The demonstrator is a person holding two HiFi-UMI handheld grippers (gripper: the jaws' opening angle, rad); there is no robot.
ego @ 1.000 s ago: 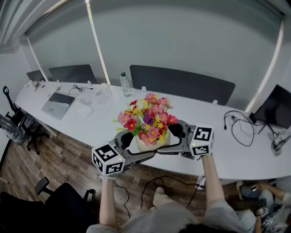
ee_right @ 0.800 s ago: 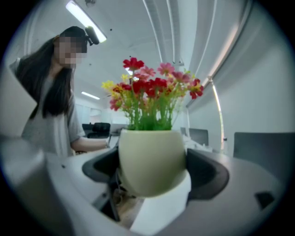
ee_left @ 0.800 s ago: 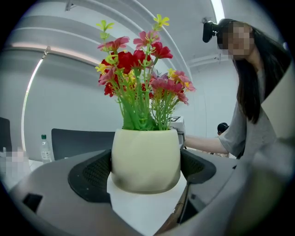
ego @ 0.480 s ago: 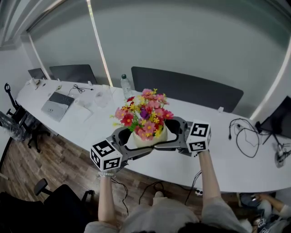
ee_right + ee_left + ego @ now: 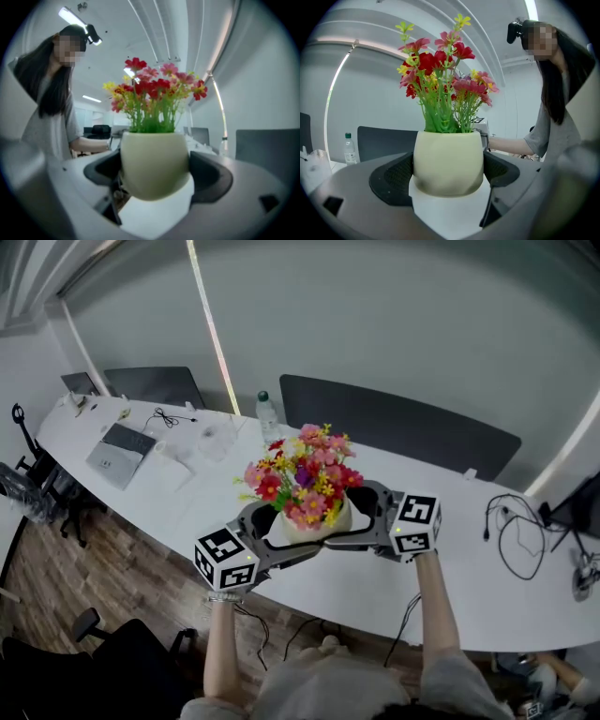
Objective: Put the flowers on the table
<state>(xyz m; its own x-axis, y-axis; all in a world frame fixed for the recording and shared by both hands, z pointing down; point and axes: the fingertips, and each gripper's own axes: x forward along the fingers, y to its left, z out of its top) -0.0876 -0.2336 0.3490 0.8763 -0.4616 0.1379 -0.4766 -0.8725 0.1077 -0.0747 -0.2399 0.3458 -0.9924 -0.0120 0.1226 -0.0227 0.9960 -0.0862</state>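
A cream pot (image 5: 314, 524) of red, pink and yellow flowers (image 5: 305, 474) hangs upright just above the near part of the long white table (image 5: 487, 596). My left gripper (image 5: 284, 534) grips it from the left and my right gripper (image 5: 354, 521) from the right. In the left gripper view the pot (image 5: 447, 161) fills the gap of the left gripper (image 5: 447, 174), with both dark pads pressed on its sides. The right gripper view shows the same pot (image 5: 154, 164) clamped in the right gripper (image 5: 157, 177). The pot's base is hidden.
On the table's left end lie a laptop (image 5: 120, 442) and papers, with a water bottle (image 5: 267, 415) behind the flowers. Cables (image 5: 511, 521) lie at the right. Dark partition panels (image 5: 394, 427) line the far edge. An office chair (image 5: 112, 652) stands on the wooden floor.
Both grippers keep the same hold on the pot. The head view has shifted slightly and the pot sits a little further over the table.
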